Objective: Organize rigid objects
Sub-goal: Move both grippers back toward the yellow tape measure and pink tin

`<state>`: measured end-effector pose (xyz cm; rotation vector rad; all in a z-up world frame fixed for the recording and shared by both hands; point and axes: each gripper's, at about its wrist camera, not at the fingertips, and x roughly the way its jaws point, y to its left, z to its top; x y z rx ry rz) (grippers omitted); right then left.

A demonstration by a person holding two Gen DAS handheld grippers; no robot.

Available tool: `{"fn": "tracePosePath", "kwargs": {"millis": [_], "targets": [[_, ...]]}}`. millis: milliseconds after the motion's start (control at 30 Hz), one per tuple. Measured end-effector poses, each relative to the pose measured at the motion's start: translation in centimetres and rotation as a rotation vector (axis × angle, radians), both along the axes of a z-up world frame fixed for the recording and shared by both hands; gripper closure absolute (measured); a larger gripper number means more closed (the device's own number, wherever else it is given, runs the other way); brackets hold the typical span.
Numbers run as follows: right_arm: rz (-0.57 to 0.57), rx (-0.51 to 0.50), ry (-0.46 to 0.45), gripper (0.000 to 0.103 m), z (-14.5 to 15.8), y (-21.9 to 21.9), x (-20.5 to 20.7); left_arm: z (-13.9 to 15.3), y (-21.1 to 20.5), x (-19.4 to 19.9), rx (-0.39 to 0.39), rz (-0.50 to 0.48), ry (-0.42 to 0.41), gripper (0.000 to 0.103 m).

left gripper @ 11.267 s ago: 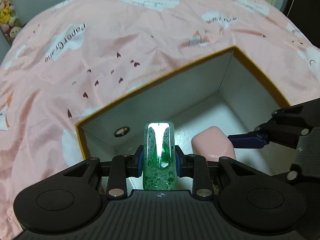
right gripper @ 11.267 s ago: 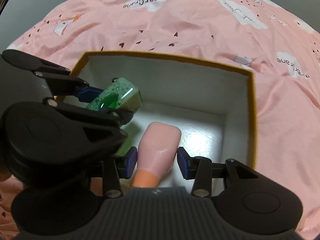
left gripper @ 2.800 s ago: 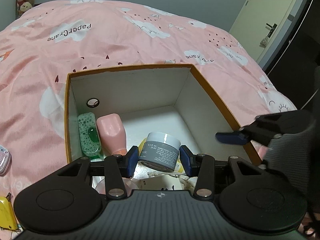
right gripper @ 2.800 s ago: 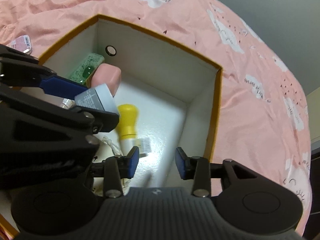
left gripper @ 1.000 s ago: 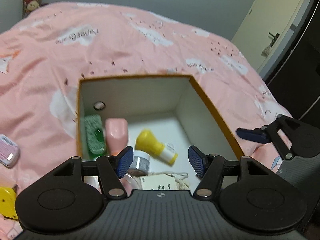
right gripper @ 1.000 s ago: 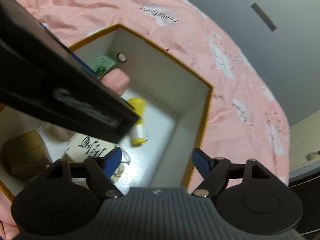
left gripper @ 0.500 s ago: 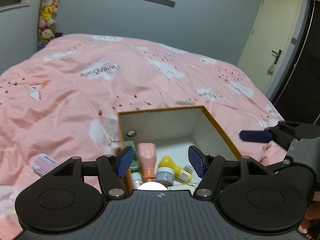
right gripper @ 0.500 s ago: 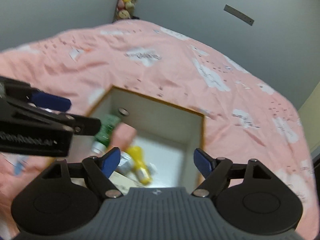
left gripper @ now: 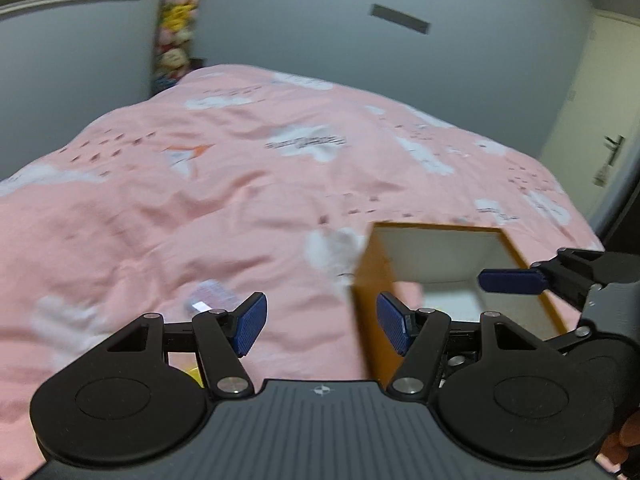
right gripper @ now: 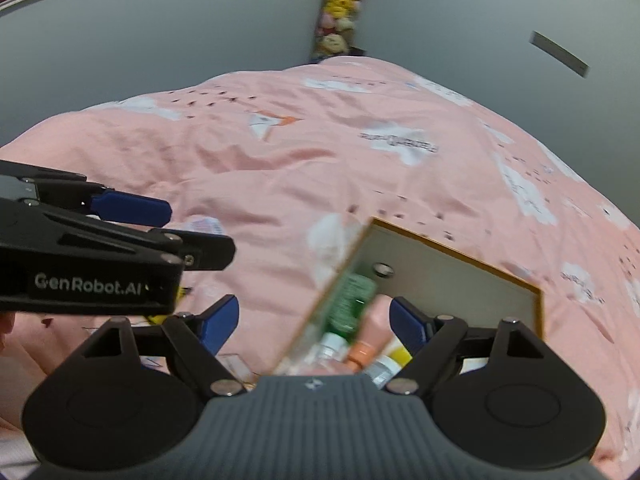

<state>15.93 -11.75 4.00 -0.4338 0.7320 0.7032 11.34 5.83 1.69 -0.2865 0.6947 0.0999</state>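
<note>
The orange-rimmed white box (left gripper: 436,227) lies on the pink bedspread, low and right in the left wrist view. Inside the box (right gripper: 460,254) I see a green bottle (right gripper: 348,300), a pink bottle with an orange cap (right gripper: 358,356) and a yellow cap (right gripper: 400,354). My left gripper (left gripper: 322,322) hangs open and empty over the bedspread left of the box. My right gripper (right gripper: 314,320) is above the box's left edge, jaws opening, gripping nothing. A small pink-and-white case (left gripper: 208,294) lies on the bedspread beyond the left finger. A yellow item (left gripper: 192,374) shows under the left gripper.
The pink bedspread (left gripper: 240,184) with white clouds fills most of both views. Grey walls stand behind it, with stuffed toys (right gripper: 340,4) in the corner and a door (left gripper: 600,120) at the right. The left gripper's finger (right gripper: 132,206) reaches in from the left.
Both grippers have risen and swung left, away from the box. The box has slid toward the lower right in both views. The right jaws stand slightly wider.
</note>
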Motion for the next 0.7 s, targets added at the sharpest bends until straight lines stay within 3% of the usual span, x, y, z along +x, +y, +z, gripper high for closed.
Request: {"fn": "tracePosePath", "kwargs": {"millis": [233,467,700], "targets": [[0.114,-0.066,0.019,0.022,-1.4,4.3,-0.5,-3.1,3.4,-2.1,0.041,0.082,0.119,0.030],[0.215,-0.203,0.031,0.027,-4.2,7.9,-0.7,-5.9,6.7,-2.9,-0.093,0.125,0.212,0.030],[0.281,-0.251,0.047,0.027,-5.8,9.7,-0.5,-7.6,7.5,-2.8,-0.087,0.130,0.268,0.029]]}}
